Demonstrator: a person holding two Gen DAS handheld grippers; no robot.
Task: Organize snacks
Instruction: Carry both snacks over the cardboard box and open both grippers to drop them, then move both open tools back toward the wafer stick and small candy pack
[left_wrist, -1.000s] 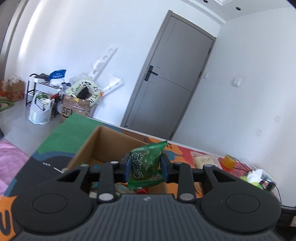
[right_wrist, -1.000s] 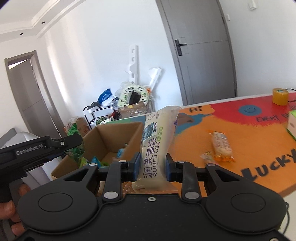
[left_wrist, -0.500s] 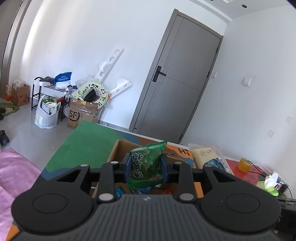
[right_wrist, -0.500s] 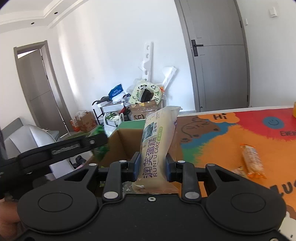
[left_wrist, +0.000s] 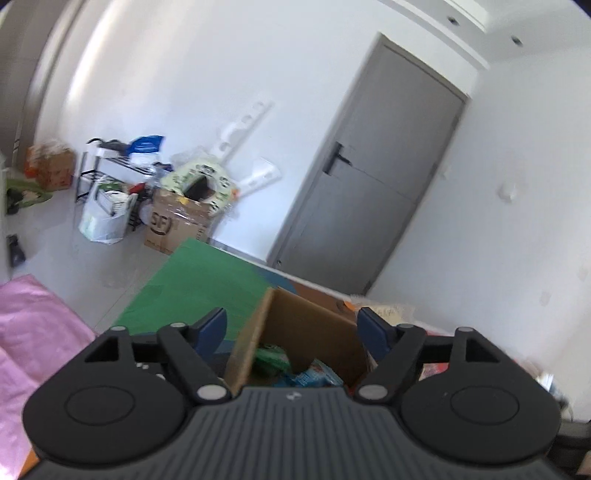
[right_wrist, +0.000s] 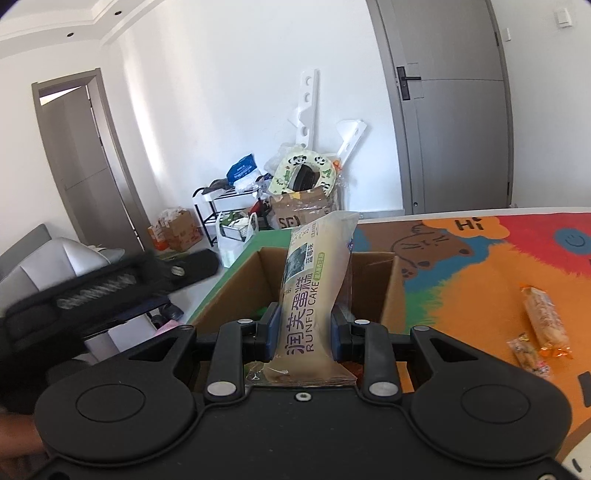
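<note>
My left gripper (left_wrist: 291, 328) is open and empty above the cardboard box (left_wrist: 317, 325). The green snack packet (left_wrist: 271, 358) lies inside the box among other packets. My right gripper (right_wrist: 303, 328) is shut on a tall pale Runfu Cake packet (right_wrist: 314, 291) and holds it upright over the near edge of the same box (right_wrist: 391, 291). The left gripper's body (right_wrist: 110, 284) shows blurred at the left of the right wrist view.
The box stands on a colourful mat (right_wrist: 480, 273) on the table. Two small orange snack packets (right_wrist: 543, 321) lie on the mat to the right. Beyond the table are a grey door (right_wrist: 454, 110), a rack and floor clutter (right_wrist: 295, 199).
My left gripper has opened and let the green packet drop into the box. My right gripper has moved closer over the box, still holding the cake packet.
</note>
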